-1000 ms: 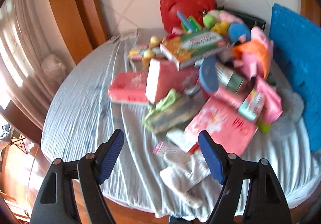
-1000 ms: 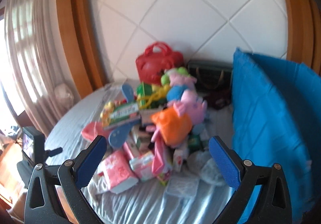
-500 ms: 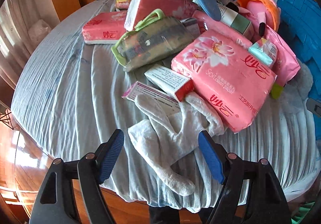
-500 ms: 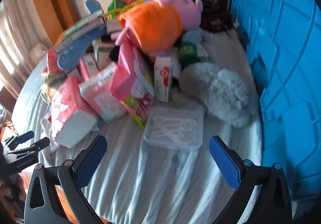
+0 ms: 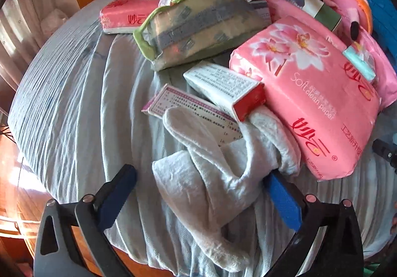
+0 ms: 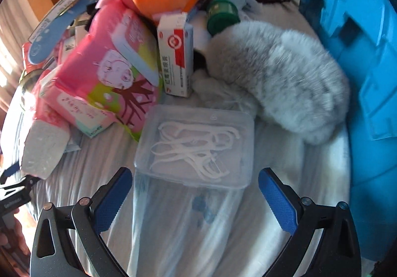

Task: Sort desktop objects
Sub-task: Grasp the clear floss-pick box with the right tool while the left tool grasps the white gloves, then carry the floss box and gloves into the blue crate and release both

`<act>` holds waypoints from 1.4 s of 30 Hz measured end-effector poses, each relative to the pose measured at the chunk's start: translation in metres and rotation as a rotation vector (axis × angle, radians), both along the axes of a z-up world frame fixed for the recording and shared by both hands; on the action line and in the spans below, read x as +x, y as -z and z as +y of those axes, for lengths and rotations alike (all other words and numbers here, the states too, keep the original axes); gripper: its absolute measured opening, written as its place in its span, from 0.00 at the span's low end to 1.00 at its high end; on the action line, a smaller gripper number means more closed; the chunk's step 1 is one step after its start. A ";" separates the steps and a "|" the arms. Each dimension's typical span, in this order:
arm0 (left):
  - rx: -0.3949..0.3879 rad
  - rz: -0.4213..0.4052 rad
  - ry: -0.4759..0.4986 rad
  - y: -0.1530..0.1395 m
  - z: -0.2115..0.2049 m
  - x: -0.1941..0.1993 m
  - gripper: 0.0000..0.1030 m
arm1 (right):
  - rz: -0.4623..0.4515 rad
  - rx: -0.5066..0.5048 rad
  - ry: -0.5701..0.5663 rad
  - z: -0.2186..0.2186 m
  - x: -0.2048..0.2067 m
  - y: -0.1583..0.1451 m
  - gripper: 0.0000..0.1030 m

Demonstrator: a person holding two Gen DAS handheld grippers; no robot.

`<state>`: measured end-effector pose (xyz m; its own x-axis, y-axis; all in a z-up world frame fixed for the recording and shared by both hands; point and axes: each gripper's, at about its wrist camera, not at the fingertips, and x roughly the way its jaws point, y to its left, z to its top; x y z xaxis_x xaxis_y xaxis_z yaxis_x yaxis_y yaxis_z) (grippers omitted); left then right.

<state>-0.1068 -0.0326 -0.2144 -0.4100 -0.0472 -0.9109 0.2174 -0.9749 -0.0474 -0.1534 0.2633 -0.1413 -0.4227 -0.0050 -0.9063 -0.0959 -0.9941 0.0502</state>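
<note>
Over the glove: your left gripper (image 5: 198,195) is opening around the white glove (image 5: 206,177), not pinching.
Snag risk: you are risking dragging the boxes lying on it.
Right gripper (image 6: 196,192): you are holding it apart, nearing the clear floss box (image 6: 196,145).

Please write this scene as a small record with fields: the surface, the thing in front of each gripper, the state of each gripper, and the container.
surface: table under a light blue cloth
left gripper: jaws opening, astride the white gloves, not pressing them
beside the gloves: pink tissue pack, red-ended box
right gripper: open, nothing held
before right gripper: clear floss pick box
behind that box: grey furry item
container: blue crate on the right
</note>
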 end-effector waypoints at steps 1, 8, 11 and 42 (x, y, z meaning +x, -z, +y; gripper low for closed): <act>-0.005 -0.006 0.003 -0.001 0.001 0.000 1.00 | -0.001 -0.005 0.003 0.000 -0.001 0.001 1.00; -0.058 -0.002 0.057 -0.022 0.019 0.013 0.28 | 0.009 -0.008 -0.001 -0.001 -0.008 0.002 1.00; -0.029 0.025 0.051 -0.041 0.013 0.028 0.24 | 0.020 0.022 0.004 -0.004 -0.004 -0.005 0.88; 0.054 0.675 0.495 -0.349 0.171 -0.017 0.23 | 0.684 0.095 0.064 0.045 0.080 -0.335 0.88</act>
<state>-0.1238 0.1388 0.1346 -0.8298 0.3184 -0.4584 -0.3269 -0.9429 -0.0632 -0.0733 0.3078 0.1941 -0.8962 0.1051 -0.4310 -0.1320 -0.9907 0.0329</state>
